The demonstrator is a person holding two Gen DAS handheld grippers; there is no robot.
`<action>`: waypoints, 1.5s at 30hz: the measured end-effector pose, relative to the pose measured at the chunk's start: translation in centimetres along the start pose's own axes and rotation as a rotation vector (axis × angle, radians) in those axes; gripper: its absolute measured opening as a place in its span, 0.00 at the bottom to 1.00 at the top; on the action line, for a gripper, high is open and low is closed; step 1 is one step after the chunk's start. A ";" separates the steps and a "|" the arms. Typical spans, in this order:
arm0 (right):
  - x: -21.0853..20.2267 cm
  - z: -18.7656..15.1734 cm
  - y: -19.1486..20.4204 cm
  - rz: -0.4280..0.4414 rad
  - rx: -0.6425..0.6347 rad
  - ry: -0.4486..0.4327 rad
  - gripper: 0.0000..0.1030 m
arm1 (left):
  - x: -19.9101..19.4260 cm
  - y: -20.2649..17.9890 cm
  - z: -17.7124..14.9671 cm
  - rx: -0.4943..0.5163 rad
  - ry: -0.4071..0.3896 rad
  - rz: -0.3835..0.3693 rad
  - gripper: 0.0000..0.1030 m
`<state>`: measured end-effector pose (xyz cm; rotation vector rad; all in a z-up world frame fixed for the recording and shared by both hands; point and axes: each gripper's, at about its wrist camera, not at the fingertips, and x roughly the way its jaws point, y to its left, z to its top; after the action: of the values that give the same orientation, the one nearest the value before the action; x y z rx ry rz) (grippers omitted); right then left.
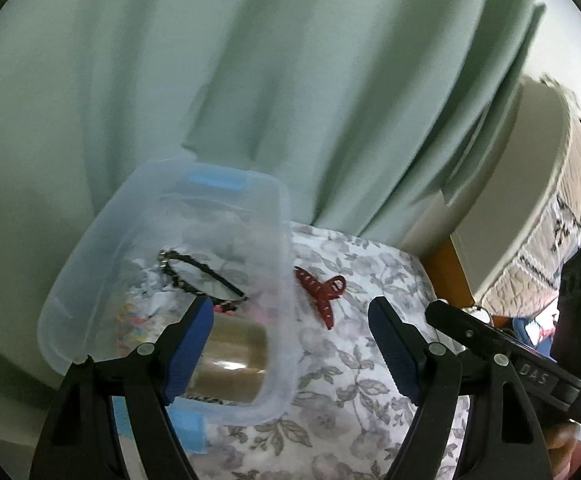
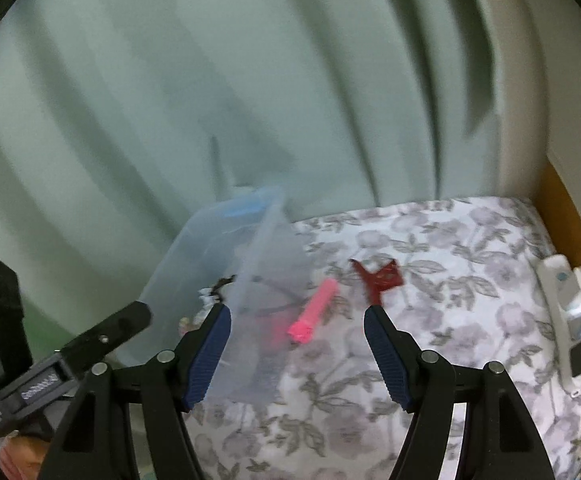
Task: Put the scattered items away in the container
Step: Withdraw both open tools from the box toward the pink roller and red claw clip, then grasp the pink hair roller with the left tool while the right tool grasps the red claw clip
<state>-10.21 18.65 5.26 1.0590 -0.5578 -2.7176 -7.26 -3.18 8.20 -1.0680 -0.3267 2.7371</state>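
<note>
A clear plastic container (image 1: 90, 240) with blue latches sits on the floral bedcover; it also shows in the right wrist view (image 2: 186, 248). Inside it lie a black headband (image 1: 202, 276), a roll of brown tape (image 1: 230, 360) and small colourful bits. A dark red hair claw clip (image 1: 322, 292) lies on the cover just right of the container, also in the right wrist view (image 2: 378, 280). A pink tube-like item (image 2: 314, 312) lies beside the container's near wall. My left gripper (image 1: 290, 344) is open and empty above the container's right edge. My right gripper (image 2: 296, 348) is open and empty, hovering near the pink item.
A pale green curtain (image 1: 250, 80) hangs behind the bed. A wooden bed frame (image 2: 558, 216) and a white power strip with cables (image 2: 558, 292) are at the right edge. The floral bedcover (image 2: 450, 320) spreads to the right.
</note>
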 end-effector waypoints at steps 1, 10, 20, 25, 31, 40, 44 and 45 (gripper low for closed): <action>0.0 -0.1 -0.7 -0.006 0.009 0.000 0.71 | 0.2 -0.6 -0.1 0.014 0.002 0.000 0.78; 0.2 -0.9 -6.1 -0.020 0.083 0.008 0.71 | 3.3 -6.1 -1.2 0.153 0.053 -0.002 0.77; 1.4 -1.4 -10.2 -0.026 0.105 0.045 0.71 | 7.4 -9.5 -3.0 0.207 0.117 0.042 0.69; 2.4 -1.5 -11.8 -0.030 0.116 0.069 0.71 | 10.0 -9.3 -3.9 0.182 0.153 0.125 0.69; 4.2 -1.6 -12.8 -0.027 0.113 0.112 0.71 | 13.1 -8.9 -5.1 0.176 0.187 0.218 0.65; 7.3 -1.9 -13.5 -0.017 0.101 0.176 0.71 | 17.0 -7.1 -6.3 0.146 0.209 0.342 0.65; 8.7 -2.1 -13.5 -0.018 0.086 0.205 0.71 | 18.0 -6.1 -6.9 0.145 0.218 0.373 0.59; 9.0 -2.1 -13.5 -0.019 0.084 0.212 0.71 | 18.2 -5.9 -6.9 0.150 0.218 0.378 0.57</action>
<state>-15.75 27.80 -7.15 1.3579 -0.6320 -2.5734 -15.17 7.95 -6.89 -1.4986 0.1259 2.8574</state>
